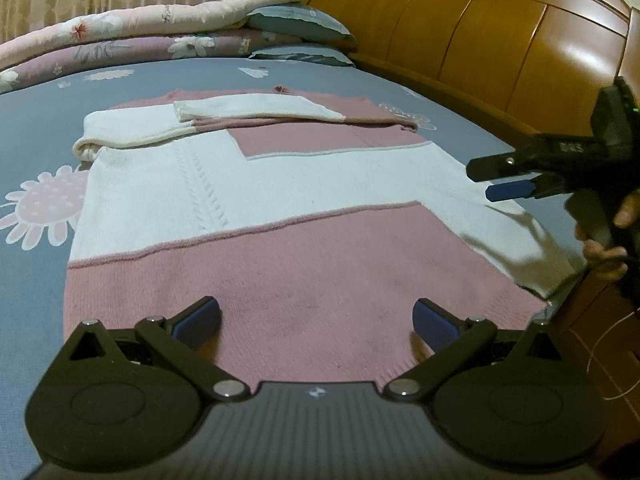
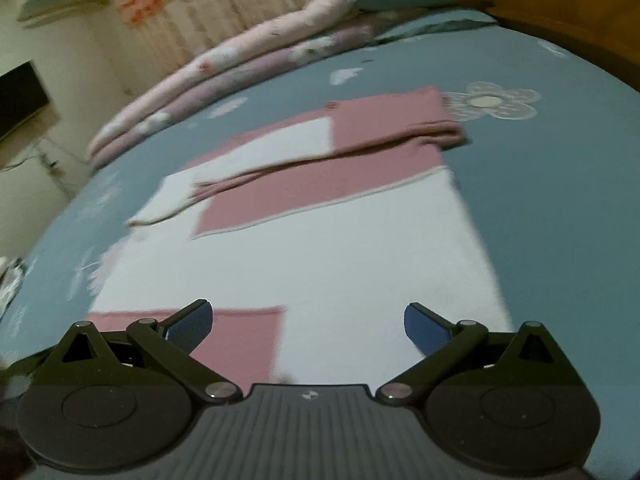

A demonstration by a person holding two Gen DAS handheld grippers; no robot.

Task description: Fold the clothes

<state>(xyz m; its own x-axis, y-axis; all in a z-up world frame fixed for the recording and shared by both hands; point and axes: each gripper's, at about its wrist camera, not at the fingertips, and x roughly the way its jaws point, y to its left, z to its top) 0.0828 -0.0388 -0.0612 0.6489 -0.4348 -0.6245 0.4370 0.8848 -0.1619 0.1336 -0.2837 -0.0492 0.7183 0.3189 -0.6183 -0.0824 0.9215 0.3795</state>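
Observation:
A pink and white knitted sweater (image 1: 280, 200) lies flat on the blue flowered bedsheet (image 1: 36, 128), both sleeves folded across its far end. My left gripper (image 1: 316, 320) hovers open over the pink hem band, nothing between its blue pads. The right gripper (image 1: 496, 180) shows from the side at the sweater's right edge, held by a hand (image 1: 604, 252), its fingers apart. In the right wrist view the sweater (image 2: 320, 248) spreads ahead, and my right gripper (image 2: 308, 328) is open above its white part, empty.
Folded floral quilts (image 1: 132, 36) and blue pillows (image 1: 300, 24) are stacked at the far side of the bed. A wooden headboard (image 1: 500, 40) runs along the right. A curtain (image 2: 192, 12) and a dark screen (image 2: 18, 96) are by the wall.

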